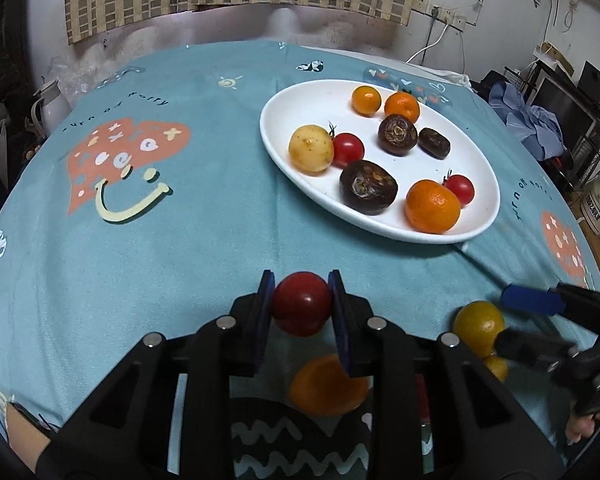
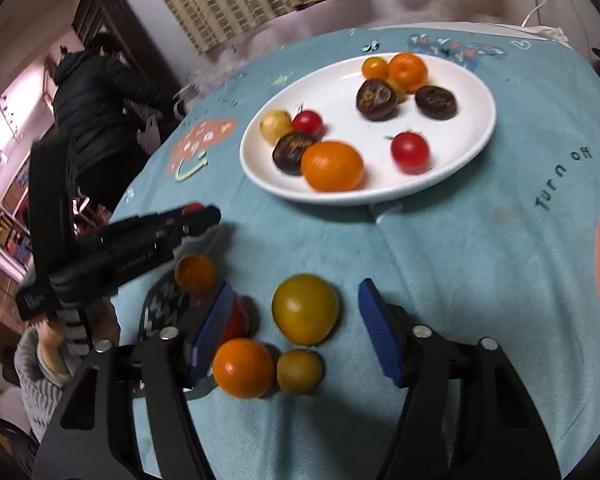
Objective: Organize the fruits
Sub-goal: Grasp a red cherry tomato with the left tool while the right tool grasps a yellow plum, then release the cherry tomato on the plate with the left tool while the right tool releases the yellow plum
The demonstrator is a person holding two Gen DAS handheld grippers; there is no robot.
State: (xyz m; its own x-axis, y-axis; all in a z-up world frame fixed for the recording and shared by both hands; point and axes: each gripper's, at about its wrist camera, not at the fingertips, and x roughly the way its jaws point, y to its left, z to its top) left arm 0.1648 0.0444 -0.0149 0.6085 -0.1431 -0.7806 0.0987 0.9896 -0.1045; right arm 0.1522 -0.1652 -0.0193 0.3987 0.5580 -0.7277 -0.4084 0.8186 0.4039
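Observation:
My left gripper (image 1: 301, 309) is shut on a red tomato (image 1: 301, 308), held above the teal tablecloth; it also shows in the right wrist view (image 2: 198, 216). An orange fruit (image 1: 328, 384) lies below it. My right gripper (image 2: 296, 316) is open, its blue pads either side of a yellow-green fruit (image 2: 305, 308) on the cloth, which also shows in the left wrist view (image 1: 478, 326). A small orange (image 2: 243, 368), a small yellow fruit (image 2: 299, 371) and a red fruit (image 2: 238, 318) lie beside it. A white oval plate (image 1: 284, 104) holds several fruits.
The round table's teal cloth (image 1: 160, 220) has printed patterns. Another orange fruit (image 2: 195, 274) lies on a dark printed patch. A person in a dark jacket (image 2: 96, 92) stands beyond the table's far left. Clutter and a chair (image 1: 540, 120) stand at the right.

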